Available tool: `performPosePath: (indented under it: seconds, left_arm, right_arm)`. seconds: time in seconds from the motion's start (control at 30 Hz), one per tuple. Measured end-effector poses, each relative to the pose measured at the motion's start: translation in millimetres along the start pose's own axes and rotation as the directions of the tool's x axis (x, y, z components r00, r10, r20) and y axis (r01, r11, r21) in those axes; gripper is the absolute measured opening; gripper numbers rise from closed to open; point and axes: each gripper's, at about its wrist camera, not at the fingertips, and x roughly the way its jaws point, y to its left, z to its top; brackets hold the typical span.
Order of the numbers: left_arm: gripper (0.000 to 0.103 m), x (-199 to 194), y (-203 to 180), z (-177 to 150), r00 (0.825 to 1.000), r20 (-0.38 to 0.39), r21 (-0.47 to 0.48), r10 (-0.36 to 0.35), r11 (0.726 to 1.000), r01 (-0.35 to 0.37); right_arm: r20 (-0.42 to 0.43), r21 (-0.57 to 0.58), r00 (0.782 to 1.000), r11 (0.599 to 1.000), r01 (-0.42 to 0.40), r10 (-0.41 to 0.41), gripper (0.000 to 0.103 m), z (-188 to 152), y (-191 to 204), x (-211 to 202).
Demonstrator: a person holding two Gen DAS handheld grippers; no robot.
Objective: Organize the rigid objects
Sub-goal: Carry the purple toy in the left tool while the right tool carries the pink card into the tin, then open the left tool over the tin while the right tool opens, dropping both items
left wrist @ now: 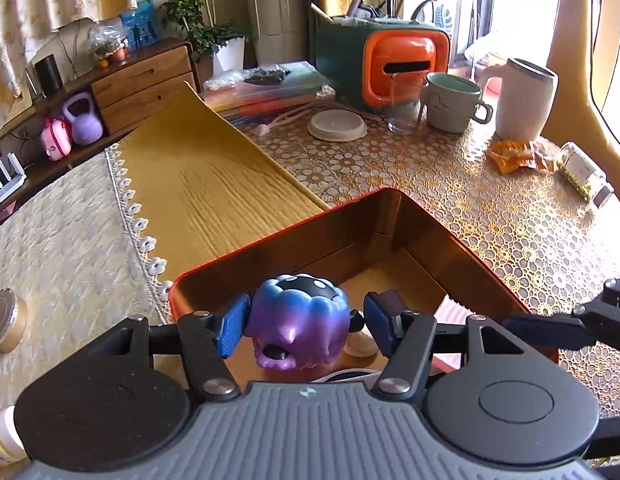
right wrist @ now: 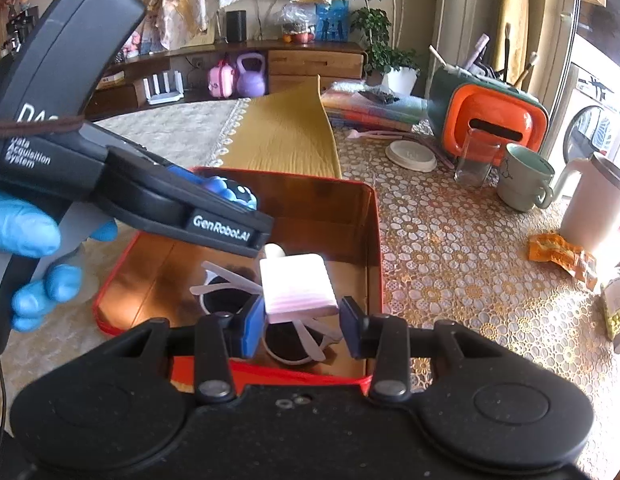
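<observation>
While the left gripper [left wrist: 303, 322] hangs over the near-left corner of the red tin box [left wrist: 394, 194], its 2 blue pads [left wrist: 233, 326] sit either side of a glossy toy figure [left wrist: 295, 322], a lumpy cloud shape shading from blue on top to purple below, with a black, white-dotted patch on its crown. The left pad touches it; whether the right pad does, I cannot tell. To the right, the right gripper [right wrist: 299, 330] has its jaws partly apart around a white-and-pink ribbed popsicle-shaped block [right wrist: 295, 284] with a cream stick; the left pad touches it, the right stands just clear. Beneath it, in the box, lie 2 dark cups [right wrist: 223, 298] and pale plastic strips.
</observation>
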Motion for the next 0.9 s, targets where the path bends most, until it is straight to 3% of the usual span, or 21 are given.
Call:
performPosePath:
  seconds: [0.47,0.9]
  left_arm:
    - [0.062,20.5,6.8,1.9,0.999,-0.040,-0.013,0.008,1.000,-0.008]
    - [0.062,9.6,4.3,-2.4,1.000,-0.011,0.005,0.021,1.000,-0.021]
  right_arm:
    - [-0.045,0.012,0.999,1.000,0.014,-0.014,0.039,6.2,-3.2,26.6]
    - [-0.054,0.041,0.999,0.999,0.009,-0.007,0.040,4.8,-5.3,26.2]
